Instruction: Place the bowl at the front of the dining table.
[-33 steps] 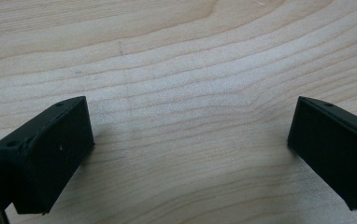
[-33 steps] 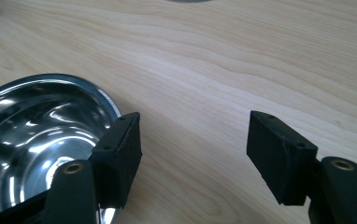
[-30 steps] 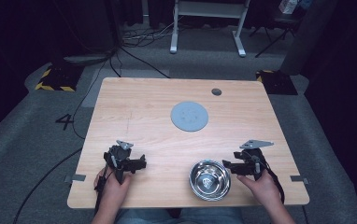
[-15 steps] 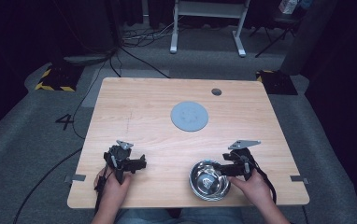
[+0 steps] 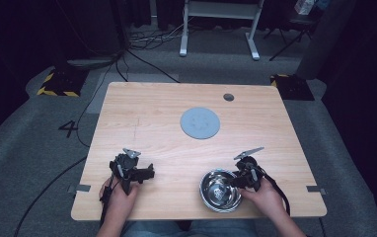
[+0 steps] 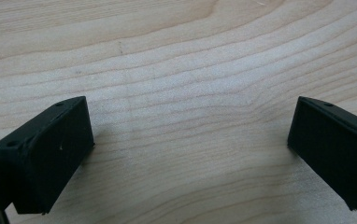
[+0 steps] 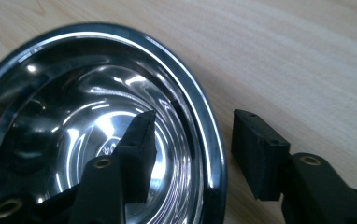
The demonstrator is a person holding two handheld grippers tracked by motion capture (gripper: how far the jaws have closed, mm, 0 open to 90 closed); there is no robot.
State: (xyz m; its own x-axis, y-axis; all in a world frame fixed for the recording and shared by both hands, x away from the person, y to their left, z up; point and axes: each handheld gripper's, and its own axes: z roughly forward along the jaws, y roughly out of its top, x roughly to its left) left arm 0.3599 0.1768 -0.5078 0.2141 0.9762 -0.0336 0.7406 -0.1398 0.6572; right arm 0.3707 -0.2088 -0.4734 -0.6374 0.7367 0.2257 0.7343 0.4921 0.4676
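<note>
grasp step by the look of it: right gripper (image 7: 190,140) straddling the near-right rim of the steel bowl (image 5: 219,190), one of its fingers (image 7: 137,149) inside, the other outside, spread and not yet clenched. next, likely closing on the rim. left gripper (image 5: 144,174) released, wide apart over bare table (image 5: 152,113). bowl upright, mouth up, round, no long axis. farther off, a grey disc (image 5: 200,123).

The right gripper (image 5: 236,180) has moved over to the shiny bowl (image 5: 219,190), and its open jaws now sit across the bowl's rim.
</note>
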